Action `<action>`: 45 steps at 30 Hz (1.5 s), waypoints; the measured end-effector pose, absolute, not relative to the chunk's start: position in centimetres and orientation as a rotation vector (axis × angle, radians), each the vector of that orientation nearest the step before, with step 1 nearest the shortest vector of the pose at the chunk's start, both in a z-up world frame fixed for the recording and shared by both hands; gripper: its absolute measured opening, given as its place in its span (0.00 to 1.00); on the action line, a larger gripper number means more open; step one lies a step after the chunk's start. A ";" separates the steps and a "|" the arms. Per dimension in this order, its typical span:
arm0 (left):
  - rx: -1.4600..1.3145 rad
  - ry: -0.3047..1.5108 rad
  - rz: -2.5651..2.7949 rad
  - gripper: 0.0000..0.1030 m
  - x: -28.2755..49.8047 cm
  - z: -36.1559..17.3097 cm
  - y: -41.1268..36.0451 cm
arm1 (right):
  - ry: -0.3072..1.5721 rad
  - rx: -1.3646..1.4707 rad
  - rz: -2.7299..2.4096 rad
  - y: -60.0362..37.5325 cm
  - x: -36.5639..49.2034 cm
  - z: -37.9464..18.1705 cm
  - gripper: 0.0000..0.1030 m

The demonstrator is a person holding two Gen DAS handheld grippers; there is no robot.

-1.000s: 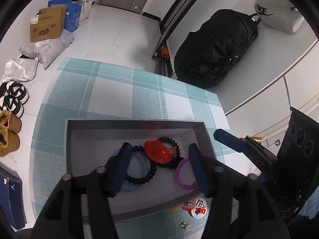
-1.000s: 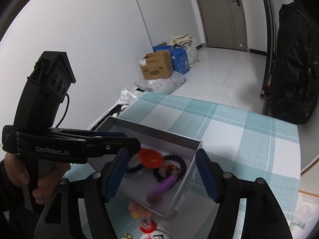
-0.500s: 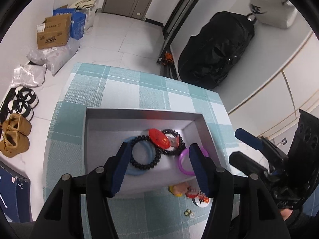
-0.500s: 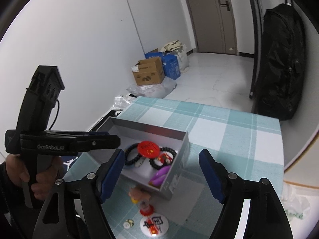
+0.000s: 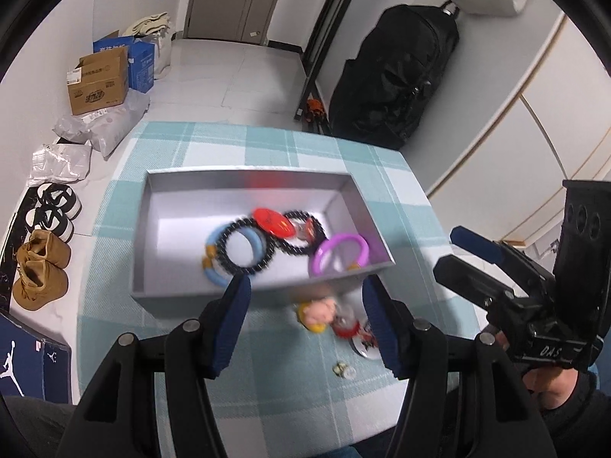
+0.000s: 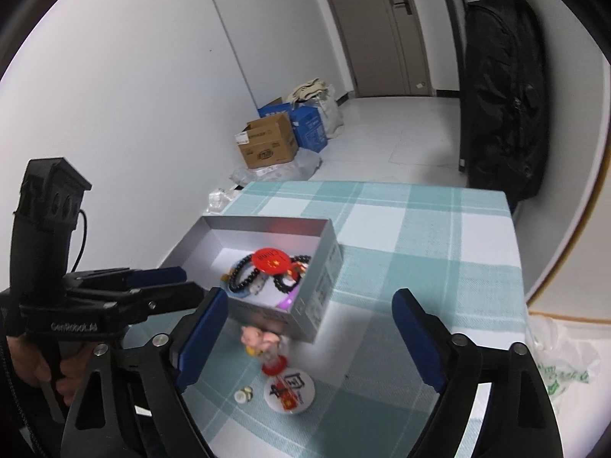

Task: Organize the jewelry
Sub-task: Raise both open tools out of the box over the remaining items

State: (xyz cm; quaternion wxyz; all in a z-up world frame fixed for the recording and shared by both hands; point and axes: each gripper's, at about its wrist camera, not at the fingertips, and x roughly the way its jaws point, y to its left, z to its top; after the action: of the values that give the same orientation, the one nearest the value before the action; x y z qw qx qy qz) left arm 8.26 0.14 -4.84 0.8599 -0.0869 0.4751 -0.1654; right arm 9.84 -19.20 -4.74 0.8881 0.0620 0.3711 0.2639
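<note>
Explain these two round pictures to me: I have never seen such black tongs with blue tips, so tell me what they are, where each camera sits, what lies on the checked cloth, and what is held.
No robot here: a person holds a hand-operated gripper in each hand. Each carries a fisheye camera looking along its two blue-padded fingers. One picture is from the left gripper, the other from the right gripper. On the teal checked tablecloth stands an open grey cardboard box holding a purple ring bracelet, a black beaded bracelet, a light blue ring bracelet and a red round badge. Outside it lie a small pink figurine and a white round badge. Both grippers are open and empty; the right's jaws have just been opening.
</note>
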 end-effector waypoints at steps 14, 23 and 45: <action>-0.096 1.002 -0.365 0.56 5.5 -6.5 -2.2 | 0.797 0.161 0.495 -20.7 8.0 -6.1 0.99; -0.060 0.994 -0.373 0.64 4.4 -7.0 -3.3 | 0.799 0.150 0.445 -21.5 6.6 -6.2 1.00; 0.057 1.100 -0.338 0.66 3.9 -10.0 -4.4 | 0.863 0.195 0.418 -22.6 6.7 -7.1 1.00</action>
State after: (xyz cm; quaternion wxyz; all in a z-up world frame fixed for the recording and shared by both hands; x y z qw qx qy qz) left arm 3.94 -4.42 -10.00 0.8386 0.0268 0.5201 -0.1596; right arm 6.68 -22.59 -7.10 0.8827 0.0935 0.4145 0.2008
